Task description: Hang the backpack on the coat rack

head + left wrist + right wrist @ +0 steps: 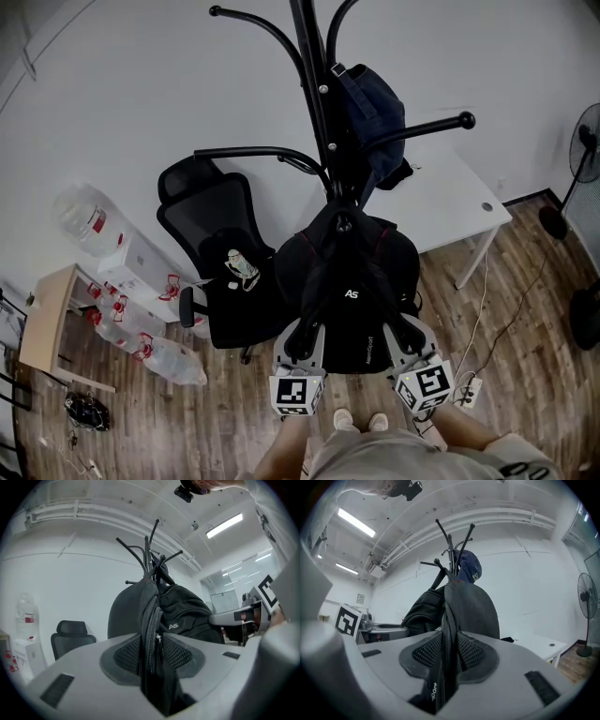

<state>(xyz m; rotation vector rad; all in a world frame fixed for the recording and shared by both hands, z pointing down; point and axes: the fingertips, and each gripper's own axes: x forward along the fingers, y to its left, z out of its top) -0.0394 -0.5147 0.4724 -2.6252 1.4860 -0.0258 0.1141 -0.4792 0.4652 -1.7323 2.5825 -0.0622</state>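
Left gripper [152, 652] gapes loosely around one edge of the backpack [352, 291]; right gripper [449, 656] pinches the other. If poorly hooked on the coat rack [309, 56], it could drop once released.

Grey left gripper [304, 330], grey right gripper [401, 330], black-and-white marker cubes [293, 394], khaki clothes [403, 459], white shoes [343, 419].

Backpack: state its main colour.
The backpack is black, with small white lettering; the head view shows it best.

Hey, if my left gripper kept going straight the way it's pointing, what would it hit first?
The backpack: its zipped edge lies between the left gripper's jaws, so it would push deeper into the backpack, probably before reaching the coat rack behind.
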